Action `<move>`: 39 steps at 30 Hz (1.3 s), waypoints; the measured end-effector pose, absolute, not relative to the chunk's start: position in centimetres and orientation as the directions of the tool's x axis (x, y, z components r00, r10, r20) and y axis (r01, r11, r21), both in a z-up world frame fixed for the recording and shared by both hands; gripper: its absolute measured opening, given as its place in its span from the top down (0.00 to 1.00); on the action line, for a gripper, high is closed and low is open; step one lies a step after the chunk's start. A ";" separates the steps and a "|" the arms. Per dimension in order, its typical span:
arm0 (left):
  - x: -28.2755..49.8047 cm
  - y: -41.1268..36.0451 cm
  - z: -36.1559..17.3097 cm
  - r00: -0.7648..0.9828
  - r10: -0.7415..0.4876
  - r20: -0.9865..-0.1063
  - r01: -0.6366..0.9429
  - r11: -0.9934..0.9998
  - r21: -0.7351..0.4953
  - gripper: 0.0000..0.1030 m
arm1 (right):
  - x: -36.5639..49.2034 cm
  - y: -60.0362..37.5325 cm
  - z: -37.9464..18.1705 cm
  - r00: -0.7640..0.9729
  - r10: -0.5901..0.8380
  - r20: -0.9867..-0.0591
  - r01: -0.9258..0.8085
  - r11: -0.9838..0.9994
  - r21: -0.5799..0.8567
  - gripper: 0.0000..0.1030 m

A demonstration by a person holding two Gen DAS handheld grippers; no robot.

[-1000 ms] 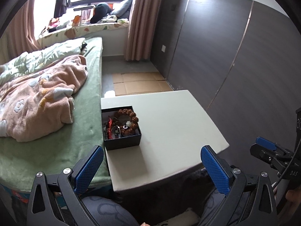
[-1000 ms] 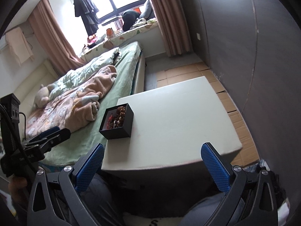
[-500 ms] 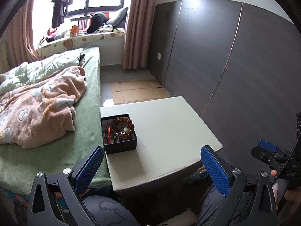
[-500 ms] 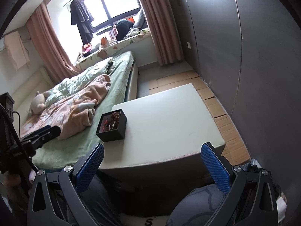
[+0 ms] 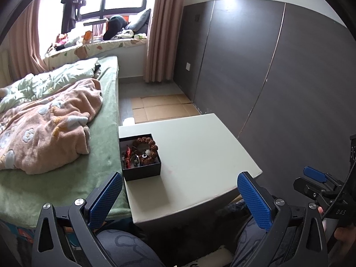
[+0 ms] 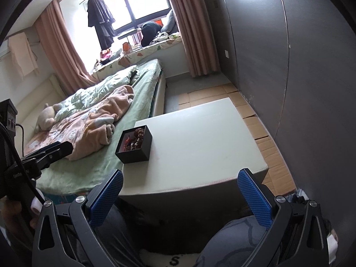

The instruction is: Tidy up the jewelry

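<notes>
A: Black card box [image 5: 140,156] sits open at the left edge of the pale desk [image 5: 200,146], right beside the bed [image 5: 57,173]. All the jewelry I can find is inside it: a ring of brown beads [image 5: 146,148] toward the back, with red and silvery bits [image 5: 131,159] tangled at the front. Nothing lies loose on the desk top.

B: So is the sorting over or not?

A: It fits either. The pieces may be gathered in for good, or they may be waiting to be lifted out and laid apart. The pile looks jumbled, but that alone does not settle it.

B: And the tools?

A: The left gripper [image 5: 180,198] and the right gripper [image 6: 180,198] both hang back at the near edge, above the person's knees, jaws spread wide and holding nothing.

B: If anything in there gets handled?

A: I would come from above, keeping clear of the box walls, and pinch one bead of the ring, not the tangle. The box looks light and may slide, so the other tool should steady its side.
</notes>
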State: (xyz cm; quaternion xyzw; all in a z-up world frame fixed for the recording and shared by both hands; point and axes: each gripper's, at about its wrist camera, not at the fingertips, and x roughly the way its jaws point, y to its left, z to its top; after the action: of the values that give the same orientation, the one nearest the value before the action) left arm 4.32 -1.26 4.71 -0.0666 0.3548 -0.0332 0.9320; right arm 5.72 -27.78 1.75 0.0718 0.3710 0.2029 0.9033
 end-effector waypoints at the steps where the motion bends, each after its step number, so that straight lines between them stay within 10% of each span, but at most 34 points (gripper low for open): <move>1: 4.2 -1.2 4.7 0.747 -0.109 -0.656 0.014 0.989 -0.148 0.00 | 5.7 -27.8 1.8 0.642 0.420 -0.641 -0.313 0.907 0.281 0.00; 39: 3.5 -1.3 5.0 0.744 -0.110 -0.659 0.016 0.989 -0.147 0.00 | 5.5 -28.2 1.8 0.642 0.423 -0.640 -0.311 0.906 0.287 0.00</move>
State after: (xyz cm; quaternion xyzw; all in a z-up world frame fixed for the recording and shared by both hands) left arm 3.49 -1.29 4.97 -0.0660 0.3562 -0.0340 0.9315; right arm 5.49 -28.21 1.83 0.0755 0.3712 0.2034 0.9029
